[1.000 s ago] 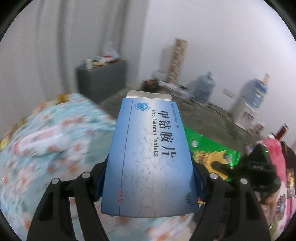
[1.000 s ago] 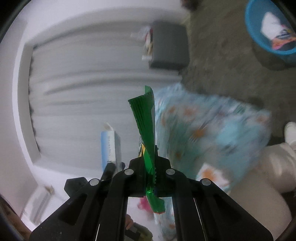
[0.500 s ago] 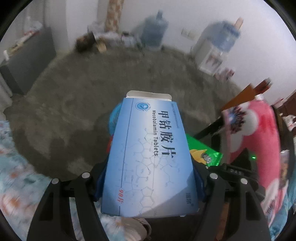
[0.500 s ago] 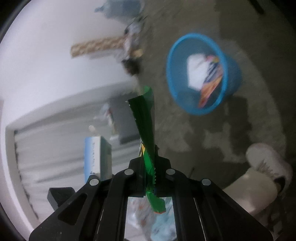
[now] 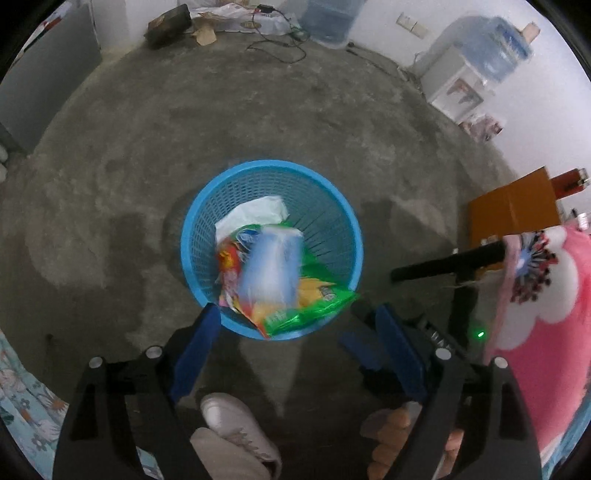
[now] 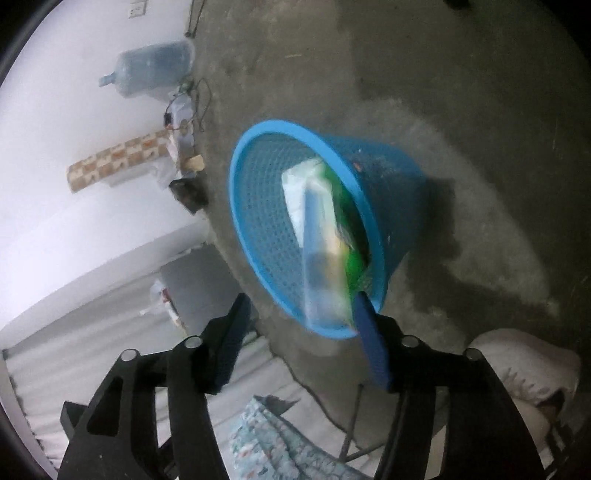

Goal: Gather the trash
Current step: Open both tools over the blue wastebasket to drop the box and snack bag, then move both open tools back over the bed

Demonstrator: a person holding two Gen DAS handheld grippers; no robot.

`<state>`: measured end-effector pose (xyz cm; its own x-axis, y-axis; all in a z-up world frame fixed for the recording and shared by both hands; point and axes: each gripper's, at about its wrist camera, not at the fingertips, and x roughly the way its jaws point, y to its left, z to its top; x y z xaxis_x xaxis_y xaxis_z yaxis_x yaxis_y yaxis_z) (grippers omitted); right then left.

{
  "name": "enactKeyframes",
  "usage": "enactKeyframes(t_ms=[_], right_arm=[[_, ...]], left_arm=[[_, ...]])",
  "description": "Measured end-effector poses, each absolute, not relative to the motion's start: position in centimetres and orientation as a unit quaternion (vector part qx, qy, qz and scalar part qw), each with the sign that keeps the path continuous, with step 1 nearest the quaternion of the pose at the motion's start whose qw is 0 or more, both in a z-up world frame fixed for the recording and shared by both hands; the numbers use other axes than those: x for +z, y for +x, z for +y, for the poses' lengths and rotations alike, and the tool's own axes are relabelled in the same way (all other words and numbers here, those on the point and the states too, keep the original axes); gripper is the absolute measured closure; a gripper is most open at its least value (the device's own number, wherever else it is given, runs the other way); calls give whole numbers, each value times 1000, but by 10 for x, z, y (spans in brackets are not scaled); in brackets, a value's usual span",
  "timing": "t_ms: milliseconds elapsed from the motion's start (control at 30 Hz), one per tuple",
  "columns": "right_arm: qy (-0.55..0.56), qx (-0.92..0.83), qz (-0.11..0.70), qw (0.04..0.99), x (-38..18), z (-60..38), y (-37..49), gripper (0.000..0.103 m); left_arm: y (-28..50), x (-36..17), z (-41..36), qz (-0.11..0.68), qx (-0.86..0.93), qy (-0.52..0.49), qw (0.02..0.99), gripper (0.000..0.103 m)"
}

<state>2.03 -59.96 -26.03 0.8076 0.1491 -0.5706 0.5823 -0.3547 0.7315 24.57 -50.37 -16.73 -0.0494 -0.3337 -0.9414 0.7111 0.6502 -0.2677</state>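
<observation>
A blue mesh basket (image 5: 192,229) stands on the concrete floor with wrappers and white paper inside. My left gripper (image 5: 295,332) hangs above its near rim, jaws opening, nothing between them. The blue tablet box (image 5: 273,262) is a blur dropping into the basket. A green snack wrapper (image 5: 314,310) lies over the near rim. In the right wrist view the basket (image 6: 240,177) is seen from the side, with the blurred box (image 6: 314,258) and green wrapper (image 6: 354,258) falling in. My right gripper (image 6: 301,328) sits just short of the rim, jaws opening and empty.
A person's white shoe (image 5: 229,417) stands just below the left gripper. A pink flowered blanket (image 5: 535,314) and an orange cardboard box (image 5: 513,210) are on the right. Water bottles (image 5: 328,18), cables and a grey cabinet (image 5: 48,74) line the far wall. Floral cloth (image 6: 280,443) lies near.
Both grippers swung down from the room view to over the basket. The left let go of the tablet box and the right let go of the green wrapper; both are dropping in.
</observation>
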Motion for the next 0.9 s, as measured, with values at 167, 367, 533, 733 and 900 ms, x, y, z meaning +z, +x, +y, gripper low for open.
enactKeyframes(t_ms=[167, 367, 533, 733, 900], right_arm=[[778, -209, 232, 545, -246, -595, 12, 42], [747, -212, 241, 582, -225, -591, 15, 41], [671, -214, 272, 656, -177, -575, 30, 38], [535, -209, 318, 754, -106, -530, 56, 29], [400, -189, 334, 832, -48, -479, 77, 19]], left_arm=[[249, -143, -485, 578, -387, 156, 701, 19], [245, -97, -451, 543, -394, 126, 731, 19], [231, -52, -397, 505, -406, 97, 755, 19], [210, -5, -302, 459, -390, 58, 796, 17], [187, 24, -215, 414, -347, 32, 841, 13]])
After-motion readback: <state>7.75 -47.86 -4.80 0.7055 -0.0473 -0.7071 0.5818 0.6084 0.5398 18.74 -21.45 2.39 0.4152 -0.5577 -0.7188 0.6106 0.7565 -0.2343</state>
